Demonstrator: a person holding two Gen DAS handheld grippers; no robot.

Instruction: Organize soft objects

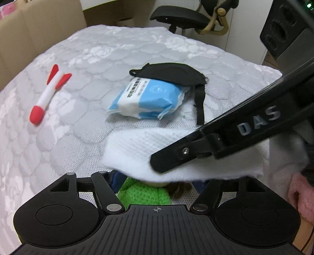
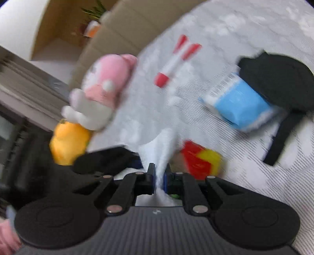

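Note:
A white waffle-weave cloth (image 1: 135, 149) lies over the front of the bed. It covers the fingertips of my left gripper (image 1: 157, 181), whose links are spread wide, so it stands open. A green knitted toy (image 1: 145, 194) shows between them. My right gripper (image 2: 159, 169) is shut on a fold of the white cloth (image 2: 160, 145); one of its fingers (image 1: 172, 158) reaches in from the right in the left wrist view. Further back lie a red-and-white foam rocket (image 1: 49, 94) and a blue tissue pack (image 1: 149, 98) with a black eye mask (image 1: 172, 72) on it.
The blurred right wrist view shows a pink-and-white plush (image 2: 102, 86) on an orange plush (image 2: 68, 143) at the bed's left edge, and a red-and-yellow soft thing (image 2: 200, 158) by the fingers. A cardboard box (image 1: 39, 29), an office chair (image 1: 186, 15) and a speaker (image 1: 284, 29) stand beyond the bed.

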